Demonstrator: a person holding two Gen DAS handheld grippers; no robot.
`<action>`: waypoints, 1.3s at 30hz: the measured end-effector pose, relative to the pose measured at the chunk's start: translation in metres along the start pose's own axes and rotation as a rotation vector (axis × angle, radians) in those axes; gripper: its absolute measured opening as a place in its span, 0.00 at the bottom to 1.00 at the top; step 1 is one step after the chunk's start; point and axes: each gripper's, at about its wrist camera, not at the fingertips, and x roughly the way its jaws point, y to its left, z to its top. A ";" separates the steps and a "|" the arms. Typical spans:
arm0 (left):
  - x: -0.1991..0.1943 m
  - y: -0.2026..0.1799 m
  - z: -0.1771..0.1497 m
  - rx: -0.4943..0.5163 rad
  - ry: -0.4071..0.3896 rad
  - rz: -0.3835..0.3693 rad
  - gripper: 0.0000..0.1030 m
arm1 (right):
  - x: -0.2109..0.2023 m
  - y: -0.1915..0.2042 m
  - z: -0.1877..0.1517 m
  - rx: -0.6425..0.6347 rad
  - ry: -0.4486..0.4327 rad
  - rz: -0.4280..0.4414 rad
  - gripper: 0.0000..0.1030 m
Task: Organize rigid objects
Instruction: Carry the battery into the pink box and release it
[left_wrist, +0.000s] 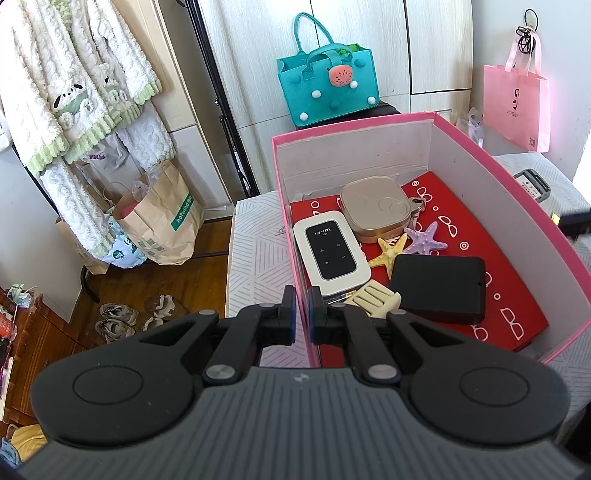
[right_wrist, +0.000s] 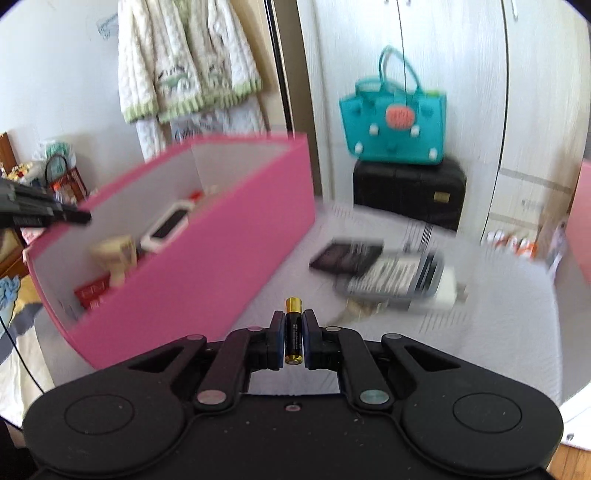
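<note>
Only the right wrist view shows the right gripper (right_wrist: 294, 332) clamping a battery (right_wrist: 293, 338); left gripper (left_wrist: 302, 314) nearly closed, empty.

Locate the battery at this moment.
In the right wrist view the battery is clamped upright in the right hand-held gripper, above the bed just right of the pink box.

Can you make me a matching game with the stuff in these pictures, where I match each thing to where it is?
Things:
1. battery
2. Wi-Fi box
3. teal bag
4. purple starfish

Places:
A. on top of a black case
B. lying against the yellow starfish in the pink box
C. squeezed between the right gripper fingers
D. by the pink box's left wall

Pairs: 1-C, 2-D, 3-A, 4-B
</note>
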 end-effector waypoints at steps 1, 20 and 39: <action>0.000 0.000 0.000 0.000 0.000 0.000 0.06 | -0.006 0.002 0.006 -0.008 -0.023 0.005 0.11; 0.002 0.001 0.001 -0.009 0.007 -0.010 0.06 | 0.034 0.069 0.072 -0.230 -0.038 0.228 0.12; 0.003 0.004 0.004 -0.013 0.006 -0.009 0.06 | 0.021 0.032 0.082 -0.127 -0.074 0.165 0.19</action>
